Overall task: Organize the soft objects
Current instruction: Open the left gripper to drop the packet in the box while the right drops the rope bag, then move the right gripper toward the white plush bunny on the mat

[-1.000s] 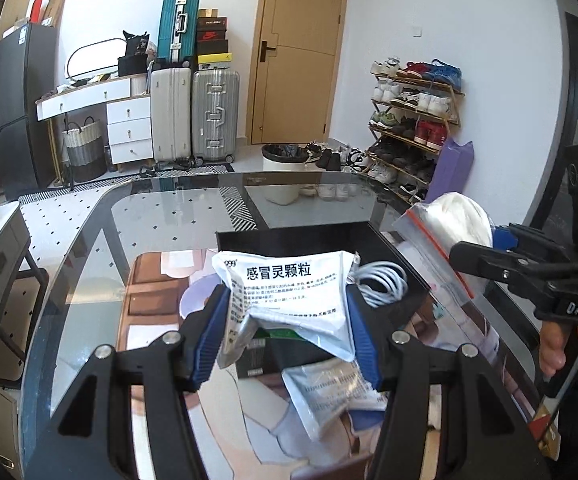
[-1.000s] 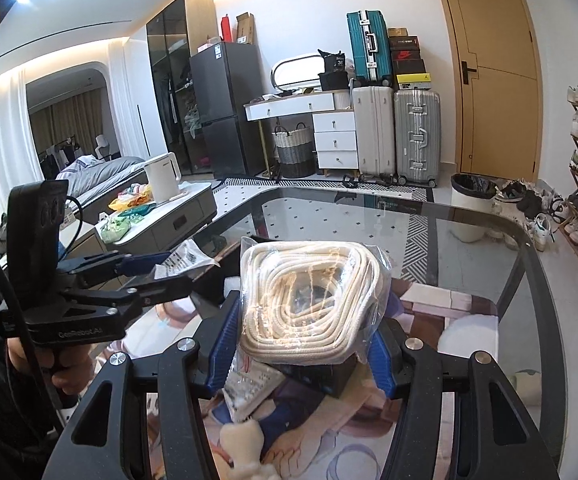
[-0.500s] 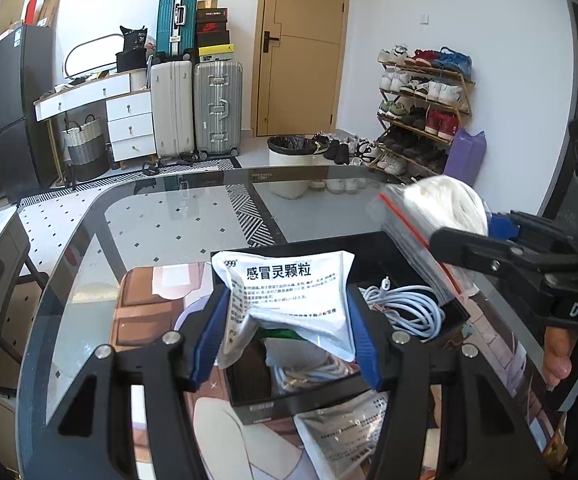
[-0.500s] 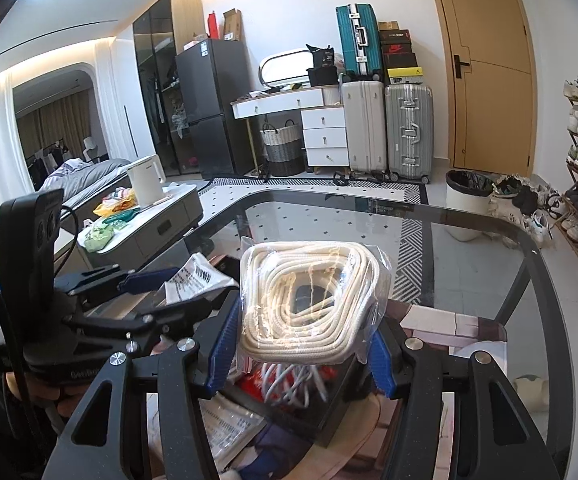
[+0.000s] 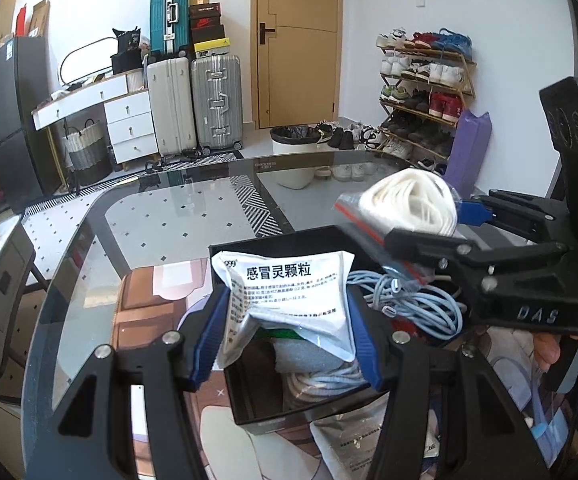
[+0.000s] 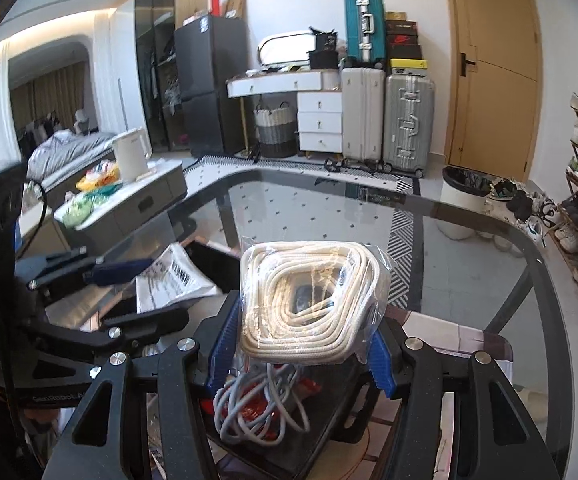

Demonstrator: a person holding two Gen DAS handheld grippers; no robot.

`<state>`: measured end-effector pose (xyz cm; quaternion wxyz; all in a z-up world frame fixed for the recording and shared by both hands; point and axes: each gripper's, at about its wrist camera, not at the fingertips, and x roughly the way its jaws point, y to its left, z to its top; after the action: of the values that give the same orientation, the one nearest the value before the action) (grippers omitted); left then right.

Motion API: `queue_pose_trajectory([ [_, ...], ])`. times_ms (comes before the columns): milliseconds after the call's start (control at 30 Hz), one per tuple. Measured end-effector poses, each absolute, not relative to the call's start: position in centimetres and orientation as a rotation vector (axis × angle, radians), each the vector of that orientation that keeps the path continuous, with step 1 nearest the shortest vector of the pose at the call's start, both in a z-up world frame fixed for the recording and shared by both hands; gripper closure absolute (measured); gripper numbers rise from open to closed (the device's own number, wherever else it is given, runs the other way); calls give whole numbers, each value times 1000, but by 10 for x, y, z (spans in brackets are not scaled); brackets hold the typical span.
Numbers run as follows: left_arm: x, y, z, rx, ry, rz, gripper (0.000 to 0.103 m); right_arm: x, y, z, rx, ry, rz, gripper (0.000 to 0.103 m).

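Moved: both grippers now over black open box (image 5: 249,412), lower centre | left gripper (image 5: 285,336) holds white printed sachet (image 5: 289,300) | right gripper (image 6: 301,344) holds bagged cream rope coil (image 6: 309,300), box directly below.

Glossy foil sachet (image 5: 289,296), crinkled. Rope (image 6: 309,300) matt cotton, in clear shiny plastic bag. Table (image 5: 177,216) smooth reflective glass. Box (image 5: 273,412) matt black plastic.

Small print on white packet (image 5: 289,296) unreadable. Box (image 5: 273,240) floor mostly hidden under cables (image 5: 413,300); 2nd packet (image 5: 357,440) cut by bottom edge.
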<state>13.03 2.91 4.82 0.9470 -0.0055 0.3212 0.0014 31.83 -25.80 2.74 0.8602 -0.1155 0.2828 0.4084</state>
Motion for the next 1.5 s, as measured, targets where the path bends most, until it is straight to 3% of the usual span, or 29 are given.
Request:
queue_pose_trajectory([
  [567, 119, 20, 48, 13, 664, -17, 45, 311, -257, 17, -355, 631, 889, 46],
  [667, 119, 21, 49, 9, 669, -20, 44, 314, -261, 19, -310, 638, 915, 37],
  [767, 119, 22, 50, 4, 677, -31, 40, 315, -265, 24, -256, 649, 953, 21],
  [1067, 111, 24, 59, -39, 666, -36, 12, 302, -277, 36, -249, 623, 977, 12],
  [1133, 107, 28, 61, -66, 663, -42, 0, 300, -283, 37, -246, 622, 968, 9],
  [1500, 79, 38, 61, -101, 645, -29, 0, 276, -317, 35, -251, 621, 930, 1],
])
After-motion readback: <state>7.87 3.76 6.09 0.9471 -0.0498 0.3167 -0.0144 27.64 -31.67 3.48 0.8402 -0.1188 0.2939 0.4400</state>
